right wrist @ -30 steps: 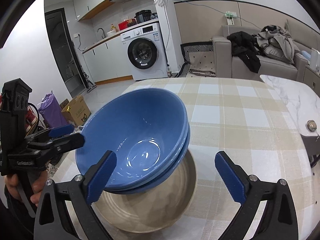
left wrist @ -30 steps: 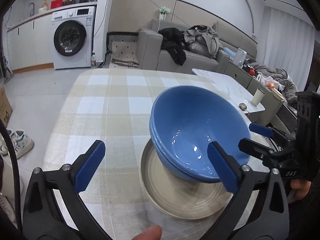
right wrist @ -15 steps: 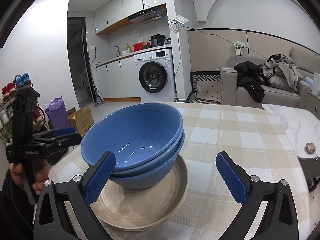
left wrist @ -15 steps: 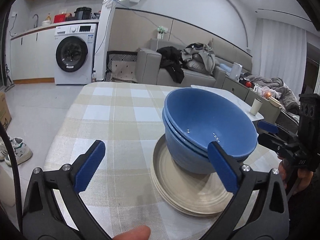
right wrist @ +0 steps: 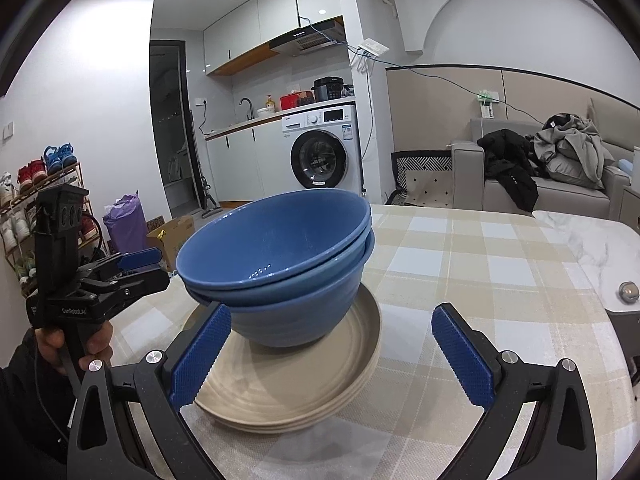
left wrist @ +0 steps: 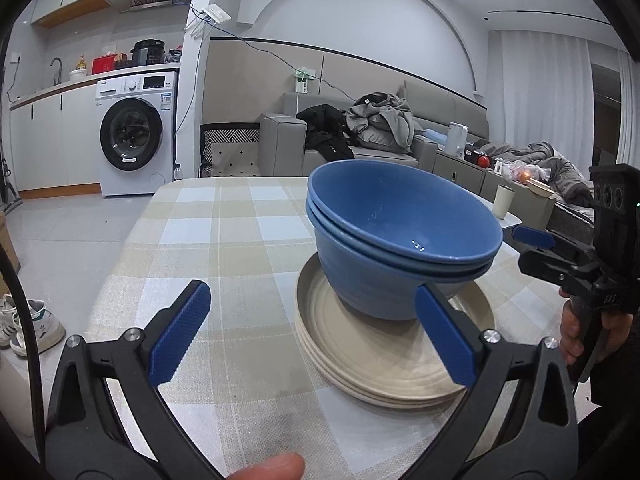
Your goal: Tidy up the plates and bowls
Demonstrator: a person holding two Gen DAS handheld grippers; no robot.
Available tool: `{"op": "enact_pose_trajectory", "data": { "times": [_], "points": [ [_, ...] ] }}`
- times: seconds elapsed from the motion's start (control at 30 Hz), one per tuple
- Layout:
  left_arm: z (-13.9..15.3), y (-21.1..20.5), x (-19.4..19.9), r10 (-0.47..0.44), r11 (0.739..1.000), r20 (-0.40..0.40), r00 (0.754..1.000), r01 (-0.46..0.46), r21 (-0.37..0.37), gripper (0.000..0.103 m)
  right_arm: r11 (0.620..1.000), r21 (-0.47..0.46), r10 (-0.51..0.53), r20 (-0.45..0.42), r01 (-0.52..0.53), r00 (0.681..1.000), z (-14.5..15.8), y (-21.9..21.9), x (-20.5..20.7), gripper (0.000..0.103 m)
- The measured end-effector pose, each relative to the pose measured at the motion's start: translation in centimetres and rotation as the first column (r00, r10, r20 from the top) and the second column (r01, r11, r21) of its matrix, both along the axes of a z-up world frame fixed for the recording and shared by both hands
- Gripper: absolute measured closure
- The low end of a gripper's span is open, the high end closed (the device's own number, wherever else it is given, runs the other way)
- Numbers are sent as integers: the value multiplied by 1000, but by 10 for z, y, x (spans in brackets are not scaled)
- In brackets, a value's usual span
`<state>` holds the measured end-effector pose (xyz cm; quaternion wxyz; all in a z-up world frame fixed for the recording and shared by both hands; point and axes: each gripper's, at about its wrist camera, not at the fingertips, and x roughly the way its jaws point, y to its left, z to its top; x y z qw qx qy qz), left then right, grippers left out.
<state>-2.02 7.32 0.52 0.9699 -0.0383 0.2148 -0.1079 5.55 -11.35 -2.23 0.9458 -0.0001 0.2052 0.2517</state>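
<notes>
Left gripper [left wrist: 314, 334] marked "GenRobot.AI" gapes wide; right gripper [right wrist: 334, 354] likewise; bowls [left wrist: 400, 240] unheld.

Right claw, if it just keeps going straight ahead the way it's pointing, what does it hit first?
Probably the stack of beige plates, then the nested blue bowls on them; both sit left of centre between the right claw's open fingers, so depth is uncertain.

a white washing machine [left wrist: 132, 142] sits under a kitchen counter [right wrist: 280, 114] with a sink tap, below white wall cabinets [right wrist: 272, 28]. a grey sofa [left wrist: 360, 148] heaped with dark and grey clothes [left wrist: 376, 122] stands against a beige panelled wall (a cable trails across it). pale curtains [left wrist: 552, 96] hang at the far side. ceiling spotlights glow above. a shoe rack [right wrist: 24, 200], a purple bag [right wrist: 126, 220] and a cardboard box [right wrist: 170, 232] stand by a dark doorway. the floor is light tile.
</notes>
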Motion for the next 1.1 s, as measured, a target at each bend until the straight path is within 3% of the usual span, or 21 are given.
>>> {"op": "enact_pose_trajectory", "data": {
  "times": [0.4, 1.1],
  "points": [
    [-8, -4, -4, -9, 1000, 28, 1000, 9, 17, 1, 1000, 5, -4, 82, 3, 997, -7, -5, -21, 1],
    [-5, -7, -6, -9, 999, 42, 999, 7, 42, 1, 999, -21, 36, 107, -34, 994, -5, 2, -30, 1]
  ]
}}
